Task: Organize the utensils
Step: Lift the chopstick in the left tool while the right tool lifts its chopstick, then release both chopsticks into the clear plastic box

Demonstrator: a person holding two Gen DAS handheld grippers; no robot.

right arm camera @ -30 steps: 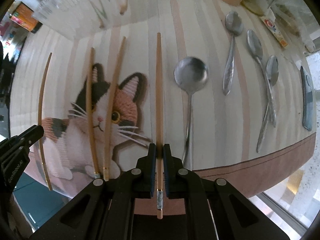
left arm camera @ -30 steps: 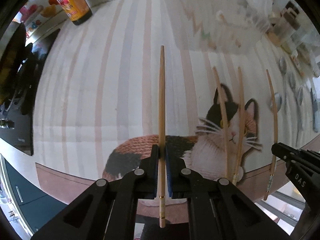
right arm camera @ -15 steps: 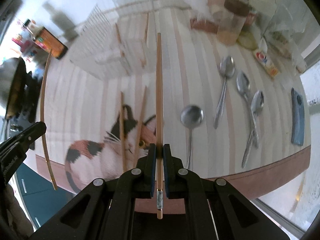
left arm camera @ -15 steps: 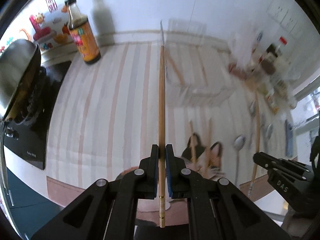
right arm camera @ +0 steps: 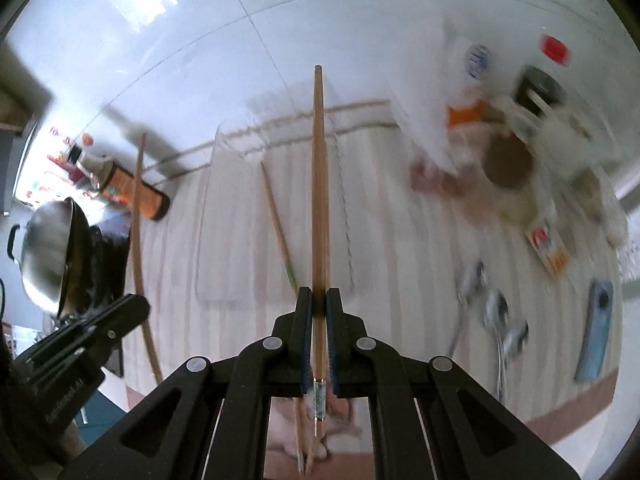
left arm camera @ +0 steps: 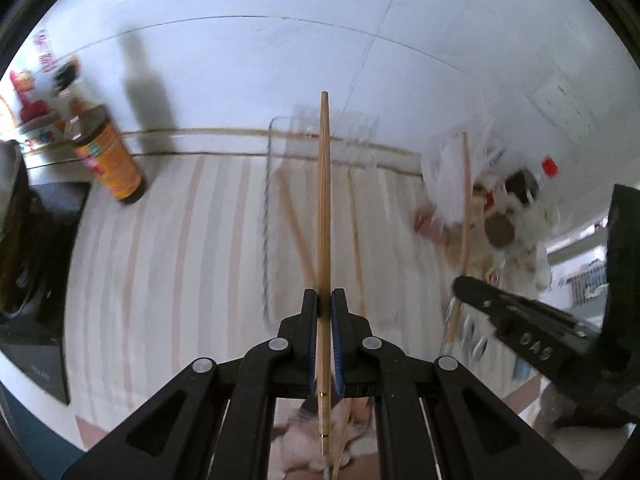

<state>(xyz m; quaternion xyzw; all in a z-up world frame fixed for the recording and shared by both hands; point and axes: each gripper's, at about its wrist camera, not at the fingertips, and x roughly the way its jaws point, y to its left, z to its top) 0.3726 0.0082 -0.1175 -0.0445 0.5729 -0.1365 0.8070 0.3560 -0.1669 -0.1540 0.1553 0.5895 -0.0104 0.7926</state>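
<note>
My left gripper [left arm camera: 324,298] is shut on a wooden chopstick [left arm camera: 323,208] that points forward over the striped mat. My right gripper [right arm camera: 316,298] is shut on another wooden chopstick [right arm camera: 318,184]. Both are held above a clear plastic tray [left arm camera: 276,216], also in the right wrist view [right arm camera: 208,240], with chopsticks lying in it [right arm camera: 278,224]. The right gripper shows at the right of the left wrist view [left arm camera: 520,328]; the left gripper shows at the lower left of the right wrist view [right arm camera: 80,336]. Several metal spoons [right arm camera: 496,312] lie on the mat at right.
A sauce bottle [left arm camera: 108,160] stands at the back left next to a steel wok [right arm camera: 52,256] on a stove. Jars and packets [right arm camera: 516,152] crowd the back right. A blue flat object [right arm camera: 596,332] lies near the right edge. A white tiled wall is behind.
Both grippers have risen and tilted up from the cat mat towards the clear tray and wall, each still holding its chopstick.
</note>
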